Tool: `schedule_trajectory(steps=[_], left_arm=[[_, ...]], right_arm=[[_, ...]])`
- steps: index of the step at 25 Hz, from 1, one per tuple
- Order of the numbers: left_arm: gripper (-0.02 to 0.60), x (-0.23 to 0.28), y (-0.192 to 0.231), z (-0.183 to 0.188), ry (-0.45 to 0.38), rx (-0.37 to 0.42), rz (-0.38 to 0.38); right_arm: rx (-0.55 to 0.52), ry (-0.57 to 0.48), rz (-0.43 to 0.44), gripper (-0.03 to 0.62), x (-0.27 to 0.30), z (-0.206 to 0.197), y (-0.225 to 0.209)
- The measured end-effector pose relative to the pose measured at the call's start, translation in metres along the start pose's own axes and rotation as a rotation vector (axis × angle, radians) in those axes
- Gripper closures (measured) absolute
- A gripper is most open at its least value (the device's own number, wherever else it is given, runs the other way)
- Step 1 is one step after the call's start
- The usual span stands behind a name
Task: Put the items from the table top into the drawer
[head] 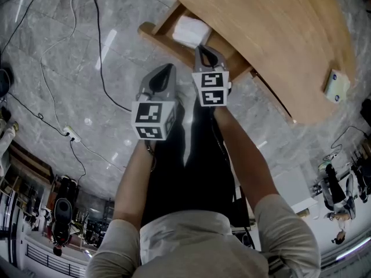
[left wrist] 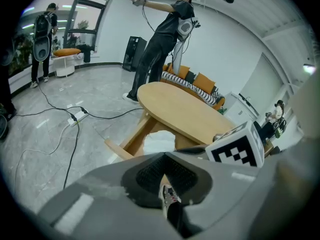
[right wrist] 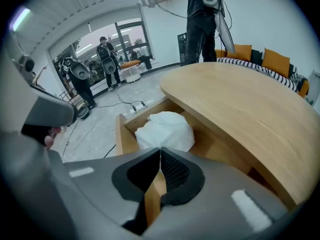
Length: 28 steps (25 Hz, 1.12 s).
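The wooden table [head: 272, 28] has its drawer [head: 155, 32] pulled open, and a crumpled white bundle [head: 190, 30] lies inside it. A small white and green packet [head: 337, 86] rests on the table top at the far right edge. My right gripper [head: 203, 50] hangs shut and empty just over the drawer's front, with the bundle [right wrist: 165, 129] straight beyond its tips [right wrist: 160, 151]. My left gripper [head: 168, 68] is beside it to the left, over the floor, also shut with nothing in it [left wrist: 164, 156]. It points toward the drawer [left wrist: 120, 148] and the bundle [left wrist: 159, 141].
Black cables and a white power strip [head: 69, 133] run over the grey marble floor to the left of the drawer. Beyond the table a person [left wrist: 160, 39] stands with grippers raised, in front of a sofa [left wrist: 200, 84]. More people stand by the windows [right wrist: 107, 59].
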<state>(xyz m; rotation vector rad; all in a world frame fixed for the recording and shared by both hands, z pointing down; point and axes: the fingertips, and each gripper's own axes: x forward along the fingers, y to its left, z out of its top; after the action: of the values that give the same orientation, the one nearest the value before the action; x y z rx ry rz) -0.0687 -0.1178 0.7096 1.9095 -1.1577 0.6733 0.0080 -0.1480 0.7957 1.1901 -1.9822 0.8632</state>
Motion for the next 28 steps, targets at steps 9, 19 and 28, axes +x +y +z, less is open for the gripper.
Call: schedule_trajectory(steps=[9,19,28], left_arm=[[0.561,-0.018,-0.020,0.001,-0.020,0.001,-0.024],[0.561,-0.063,-0.012,0.030,-0.090,-0.046,0.036],[0.561,-0.176,-0.039,0.088,-0.227,-0.046,0.095]], right_arm=[[0.096,0.110,0.087,0.408,0.012,-0.016,0.006],[-0.003,0.081,0.107,0.432,-0.032,0.012,0.030],[-0.038,-0.208,0.116,0.586,-0.160,0.122,0.080]])
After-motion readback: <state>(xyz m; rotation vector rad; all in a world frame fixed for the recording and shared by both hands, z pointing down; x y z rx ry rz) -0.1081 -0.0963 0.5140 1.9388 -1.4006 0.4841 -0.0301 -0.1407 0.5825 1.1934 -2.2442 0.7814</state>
